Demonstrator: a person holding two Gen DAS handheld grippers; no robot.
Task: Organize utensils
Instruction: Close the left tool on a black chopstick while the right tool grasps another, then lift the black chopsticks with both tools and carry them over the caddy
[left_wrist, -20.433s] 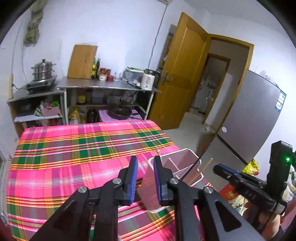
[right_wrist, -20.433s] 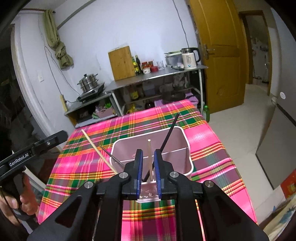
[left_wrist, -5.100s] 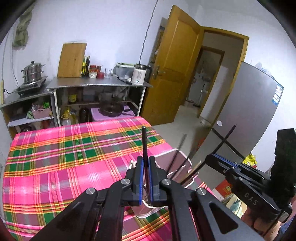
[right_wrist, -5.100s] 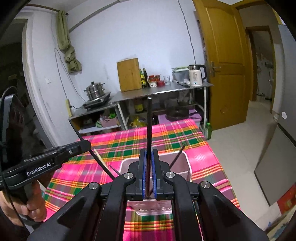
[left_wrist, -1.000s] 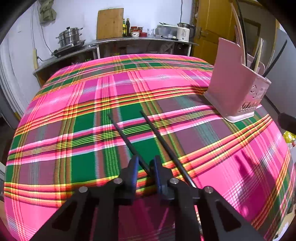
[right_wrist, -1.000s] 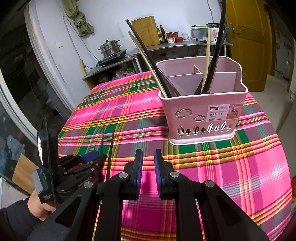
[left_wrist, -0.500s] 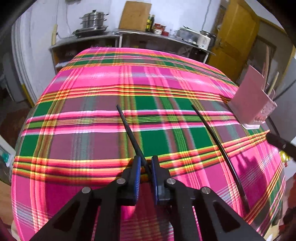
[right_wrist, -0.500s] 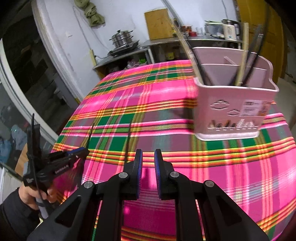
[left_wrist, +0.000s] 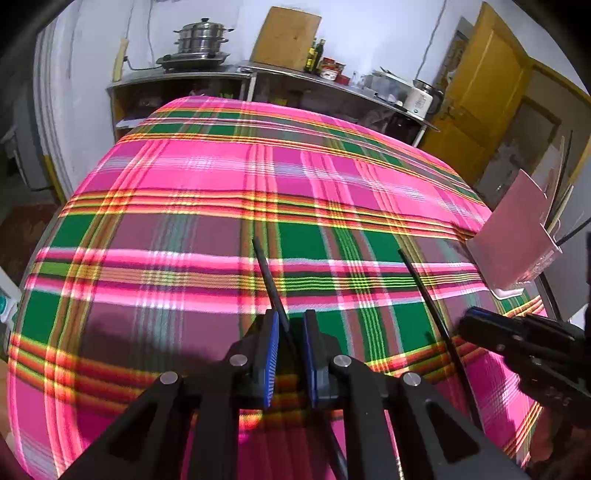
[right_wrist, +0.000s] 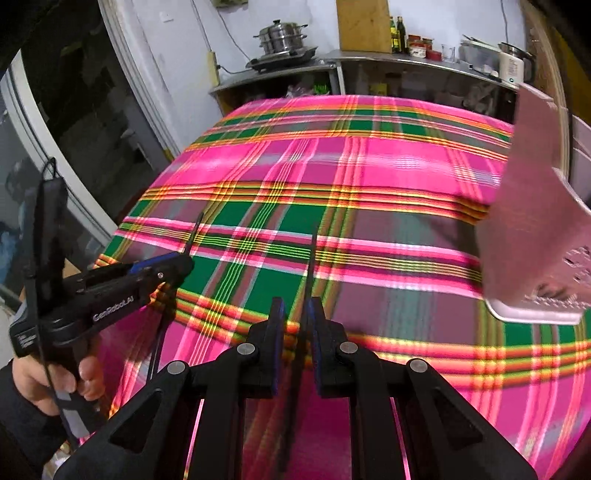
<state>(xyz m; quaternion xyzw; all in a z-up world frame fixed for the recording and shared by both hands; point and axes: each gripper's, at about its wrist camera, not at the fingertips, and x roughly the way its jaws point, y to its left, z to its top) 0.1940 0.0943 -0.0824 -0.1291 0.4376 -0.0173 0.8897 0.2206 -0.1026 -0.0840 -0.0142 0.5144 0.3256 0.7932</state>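
A table under a pink, green and yellow plaid tablecloth (left_wrist: 207, 177) fills both views. Beyond its far edge a steel counter (left_wrist: 332, 86) runs along the white wall, carrying a stacked steamer pot (left_wrist: 201, 40), a wooden cutting board (left_wrist: 284, 35), bottles and a white kettle (left_wrist: 419, 99); a yellow-brown door (left_wrist: 480, 96) stands to the counter's right. A pink utensil basket (left_wrist: 517, 236) sits on the cloth near its right edge, with chopsticks leaning out of it.

The left gripper (left_wrist: 288, 332) has its blue-padded jaws a narrow gap apart, with a black chopstick (left_wrist: 267, 275) running between them; whether the pads actually press it cannot be told. This stick's long axis points away from the gripper toward the counter, leaning slightly left.

The right gripper (right_wrist: 295, 314) likewise has its jaws slightly parted, astride a second black chopstick (right_wrist: 312, 258) that points straight ahead toward the counter. In the left wrist view this second stick lies on the cloth between the first stick and the basket, roughly parallel to the first.
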